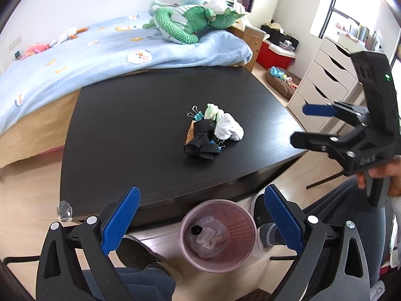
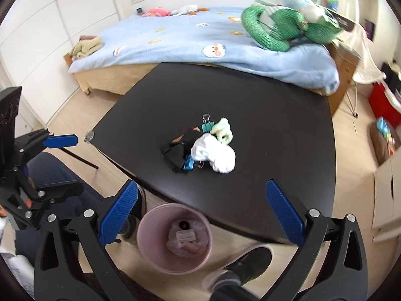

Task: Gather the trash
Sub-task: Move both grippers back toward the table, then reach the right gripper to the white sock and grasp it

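A small pile lies mid-way on the black table [image 1: 130, 130] [image 2: 270, 105]: a crumpled white cloth or tissue [image 1: 229, 129] [image 2: 215, 154], a pale green and white wad [image 1: 212, 111] [image 2: 223, 130], black fabric pieces [image 1: 200, 144] [image 2: 176, 154] and teal binder clips [image 1: 196, 116] [image 2: 207, 126]. A pink bin [image 1: 240, 217] [image 2: 150, 230] stands on the floor at the table's near edge, with clear wrappers inside. My left gripper [image 1: 202, 190] [image 2: 77, 165] hangs open above the bin. My right gripper [image 2: 201, 184] [image 1: 299, 124] is open too, empty, off the table's near side.
A bed with a blue blanket [image 1: 105, 50] and a green plush [image 1: 190, 22] borders the table's far side. White drawers [image 1: 323, 82] and a red box [image 1: 273, 55] stand to the right. The person's shoes [image 2: 248, 260] and legs flank the bin.
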`<state>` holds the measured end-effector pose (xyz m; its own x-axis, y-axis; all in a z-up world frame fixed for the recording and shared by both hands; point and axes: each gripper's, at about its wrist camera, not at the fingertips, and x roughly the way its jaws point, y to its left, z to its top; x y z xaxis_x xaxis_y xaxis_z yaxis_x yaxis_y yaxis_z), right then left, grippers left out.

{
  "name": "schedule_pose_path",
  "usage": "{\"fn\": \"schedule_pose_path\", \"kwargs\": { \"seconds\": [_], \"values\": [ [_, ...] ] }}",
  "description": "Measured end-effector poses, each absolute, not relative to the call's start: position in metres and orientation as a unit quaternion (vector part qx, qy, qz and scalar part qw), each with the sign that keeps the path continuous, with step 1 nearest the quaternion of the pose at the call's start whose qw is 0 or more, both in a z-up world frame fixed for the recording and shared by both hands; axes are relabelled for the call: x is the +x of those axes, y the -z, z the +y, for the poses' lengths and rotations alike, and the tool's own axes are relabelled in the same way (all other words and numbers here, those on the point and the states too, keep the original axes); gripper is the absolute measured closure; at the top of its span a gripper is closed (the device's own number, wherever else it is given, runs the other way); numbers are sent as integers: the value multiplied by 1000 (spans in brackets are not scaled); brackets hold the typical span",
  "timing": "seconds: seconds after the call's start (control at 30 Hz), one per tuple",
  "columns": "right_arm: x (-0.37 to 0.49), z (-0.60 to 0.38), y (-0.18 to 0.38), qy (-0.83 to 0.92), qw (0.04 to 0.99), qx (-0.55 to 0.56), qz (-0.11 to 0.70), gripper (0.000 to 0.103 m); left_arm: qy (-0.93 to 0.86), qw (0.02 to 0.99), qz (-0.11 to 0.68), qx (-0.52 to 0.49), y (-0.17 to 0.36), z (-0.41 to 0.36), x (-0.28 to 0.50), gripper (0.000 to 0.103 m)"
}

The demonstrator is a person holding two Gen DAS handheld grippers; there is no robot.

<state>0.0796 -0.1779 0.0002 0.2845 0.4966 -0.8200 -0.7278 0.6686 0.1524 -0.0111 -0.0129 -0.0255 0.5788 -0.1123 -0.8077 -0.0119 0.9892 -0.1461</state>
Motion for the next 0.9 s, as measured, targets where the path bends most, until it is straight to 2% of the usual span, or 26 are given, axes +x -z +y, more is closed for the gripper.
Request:
{"fn": "schedule_pose_path", "kwargs": {
  "seconds": [0.57, 0.6, 0.7, 0.8, 0.9],
  "values": [
    [136, -120, 57, -433, 724, -243, 479, 3, 26, 880, 466, -86, 33, 1, 3, 8],
    [138, -118, 60, -435, 721, -249, 479, 5, 25, 880, 467, -87, 35, 2, 4, 8],
    [143, -109, 70, -441, 706, -272, 483, 21, 23, 878, 470, -90, 37, 4, 6, 8],
    [147, -104, 79, -448, 693, -289, 485, 27, 23, 875, 474, -93, 41, 6, 8, 8],
    [150, -100, 85, -455, 686, -297, 484, 29, 23, 873, 477, -96, 44, 8, 11, 8]
  ]
}}
